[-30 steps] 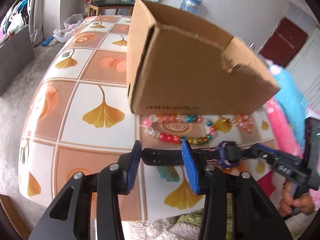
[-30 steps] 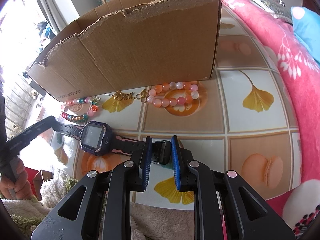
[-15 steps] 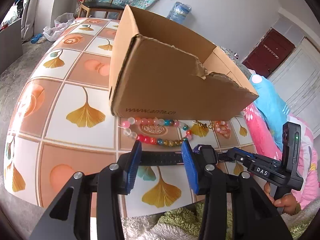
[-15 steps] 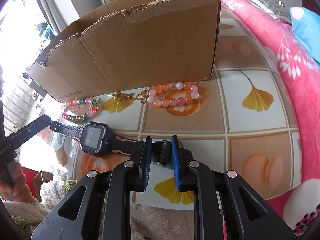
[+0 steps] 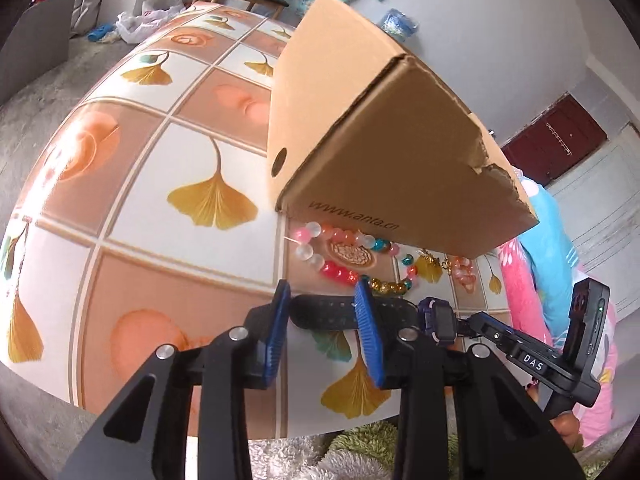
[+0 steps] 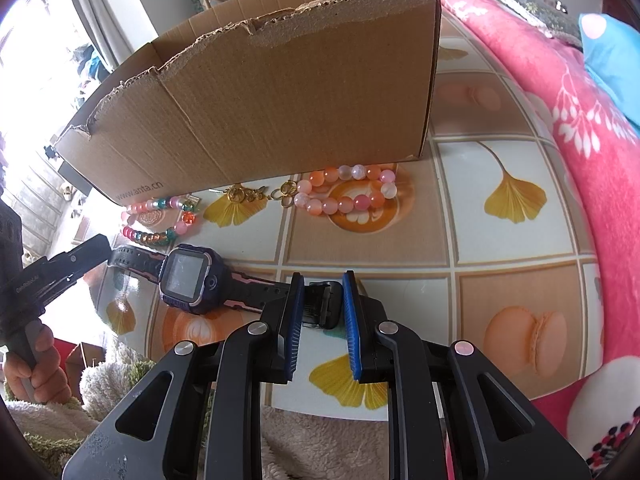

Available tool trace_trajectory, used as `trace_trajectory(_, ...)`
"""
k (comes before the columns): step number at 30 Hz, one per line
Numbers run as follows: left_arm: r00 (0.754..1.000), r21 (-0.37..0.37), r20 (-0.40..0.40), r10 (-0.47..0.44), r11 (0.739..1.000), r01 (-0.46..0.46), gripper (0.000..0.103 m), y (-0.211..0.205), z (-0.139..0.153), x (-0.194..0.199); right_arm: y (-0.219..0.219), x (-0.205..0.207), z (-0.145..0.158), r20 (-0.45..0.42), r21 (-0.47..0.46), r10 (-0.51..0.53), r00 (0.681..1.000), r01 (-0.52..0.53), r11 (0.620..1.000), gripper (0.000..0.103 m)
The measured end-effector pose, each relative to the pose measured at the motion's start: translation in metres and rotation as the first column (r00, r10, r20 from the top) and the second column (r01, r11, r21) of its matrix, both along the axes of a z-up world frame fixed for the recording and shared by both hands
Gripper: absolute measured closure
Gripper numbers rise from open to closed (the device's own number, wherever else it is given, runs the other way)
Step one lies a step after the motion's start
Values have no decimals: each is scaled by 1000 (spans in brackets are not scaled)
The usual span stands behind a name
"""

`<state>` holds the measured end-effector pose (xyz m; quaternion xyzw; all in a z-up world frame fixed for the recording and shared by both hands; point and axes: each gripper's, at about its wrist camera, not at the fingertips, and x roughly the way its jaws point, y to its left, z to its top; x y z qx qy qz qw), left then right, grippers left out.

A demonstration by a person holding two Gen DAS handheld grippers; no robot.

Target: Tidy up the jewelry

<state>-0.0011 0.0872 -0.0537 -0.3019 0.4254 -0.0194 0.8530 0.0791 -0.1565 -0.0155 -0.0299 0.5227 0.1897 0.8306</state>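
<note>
A purple-and-black smartwatch point(image 6: 188, 276) lies flat on the tiled tablecloth, in front of a torn cardboard box point(image 6: 272, 112). My right gripper point(image 6: 320, 308) is shut on the watch's buckle end. My left gripper point(image 5: 324, 316) straddles the other strap end point(image 5: 320, 314); its jaws are closing and the pads do not visibly press on the strap. Between the watch and the box lie a multicoloured bead bracelet point(image 5: 344, 256), a pink-orange bead bracelet point(image 6: 348, 192) and a small gold chain point(image 6: 244, 194). The box point(image 5: 380, 152) hides its own inside in the left wrist view.
The table point(image 5: 132, 280) has a ginkgo-leaf pattern, and its near edge runs just under both grippers. A fluffy rug point(image 6: 320, 432) lies below that edge. A pink blanket point(image 6: 580, 120) borders the table's right side. A person's hand point(image 6: 32, 364) holds the left gripper's handle.
The left gripper has rolled and dropped closer to the table, and its jaws have narrowed around the strap end. The right gripper and the watch have not moved.
</note>
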Motion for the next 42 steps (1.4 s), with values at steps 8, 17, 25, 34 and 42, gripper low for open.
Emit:
trace_trajectory(8,1000,12,-14,8,1000,-7,71,1,4,-4,3,-1,1,3,-10,-2,1000,2,1000,86)
trace_trajectory(17,993,299,-66,-99,947,115,69,-29,13,-1,4,1,6,-4,-11,-7,1000,7,1000,91)
trace_trajectory(25,992,303,-53,-114,945,124,69,-28,13,-3,11,-6,30,69,-57,30,997,-26,998,100)
trace_trajectory(34,977,474,-87,-197,854,214,58,-50,8,-3,9,-2,38,77,-62,10,997,-5,998,101)
trace_trajectory(42,982,306,-59,-181,933,191,58,-37,8,0,-6,14,14,-9,-14,-50,999,50,999,101)
